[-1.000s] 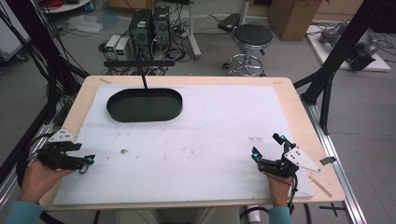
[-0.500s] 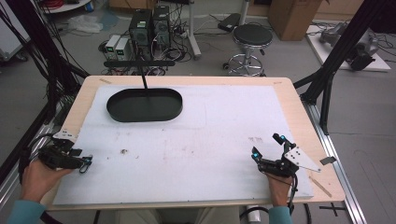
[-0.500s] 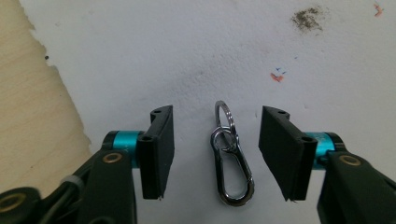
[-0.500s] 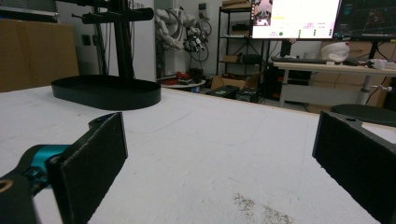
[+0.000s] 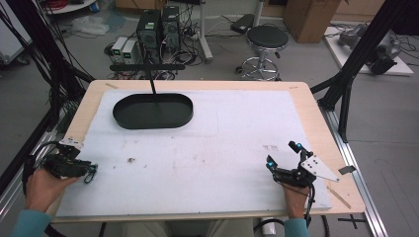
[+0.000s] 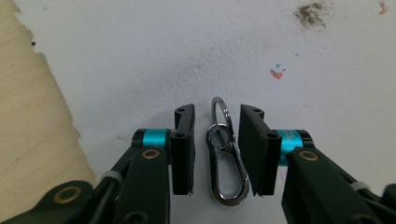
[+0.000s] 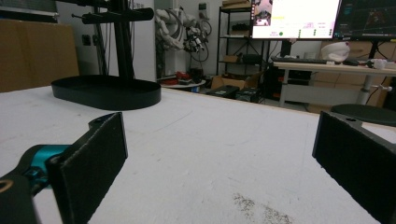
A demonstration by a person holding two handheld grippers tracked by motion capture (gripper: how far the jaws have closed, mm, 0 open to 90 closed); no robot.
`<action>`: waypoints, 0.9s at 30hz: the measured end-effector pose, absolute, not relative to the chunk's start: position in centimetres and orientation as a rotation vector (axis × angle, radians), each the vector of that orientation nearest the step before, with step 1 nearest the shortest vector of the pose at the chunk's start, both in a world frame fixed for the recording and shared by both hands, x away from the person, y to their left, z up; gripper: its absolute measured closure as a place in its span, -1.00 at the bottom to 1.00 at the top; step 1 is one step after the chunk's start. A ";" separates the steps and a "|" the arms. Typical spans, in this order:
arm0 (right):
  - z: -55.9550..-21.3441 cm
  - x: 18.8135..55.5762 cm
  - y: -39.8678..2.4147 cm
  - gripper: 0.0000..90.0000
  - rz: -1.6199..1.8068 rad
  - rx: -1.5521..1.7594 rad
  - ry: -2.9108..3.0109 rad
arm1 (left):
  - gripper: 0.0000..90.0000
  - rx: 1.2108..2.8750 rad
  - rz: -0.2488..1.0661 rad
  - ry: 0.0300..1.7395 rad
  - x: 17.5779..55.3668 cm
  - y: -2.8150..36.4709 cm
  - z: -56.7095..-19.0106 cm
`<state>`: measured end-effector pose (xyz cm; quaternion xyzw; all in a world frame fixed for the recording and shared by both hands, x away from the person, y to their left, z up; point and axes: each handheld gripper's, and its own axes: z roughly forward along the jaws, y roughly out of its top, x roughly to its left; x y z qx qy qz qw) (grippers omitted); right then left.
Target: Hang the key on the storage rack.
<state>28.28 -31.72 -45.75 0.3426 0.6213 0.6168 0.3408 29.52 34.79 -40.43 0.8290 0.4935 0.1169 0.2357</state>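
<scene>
From above our near edge of the table point(image 5: 316, 118) we look forward and down. The left gripper view stares straight down, very close. The right gripper view skims low toward the black tray point(image 7: 106, 91), shared with the high view point(image 5: 153, 111).

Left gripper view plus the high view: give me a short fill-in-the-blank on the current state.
1. The metal clip lies between the jaws of the ___ gripper.
2. The right gripper has its jaws wide ___.
3. The oval black tray sits at the ___ left of the table.

Missing words: left; open; far
</scene>
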 end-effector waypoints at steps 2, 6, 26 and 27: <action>-45.8 28.3 -31.7 -0.95 1.604 0.888 1.613 | 0.55 2.277 0.317 1.355 29.6 34.7 -40.5; -45.7 28.3 -31.7 -0.95 1.606 0.892 1.617 | 0.65 2.286 0.314 1.359 29.7 34.6 -40.5; -45.7 28.3 -31.7 -0.95 1.603 0.894 1.618 | 0.96 2.308 0.362 1.334 29.4 34.5 -40.5; -45.8 28.3 -31.7 -0.95 1.603 0.893 1.618 | 0.96 2.308 0.362 1.334 29.4 34.5 -40.5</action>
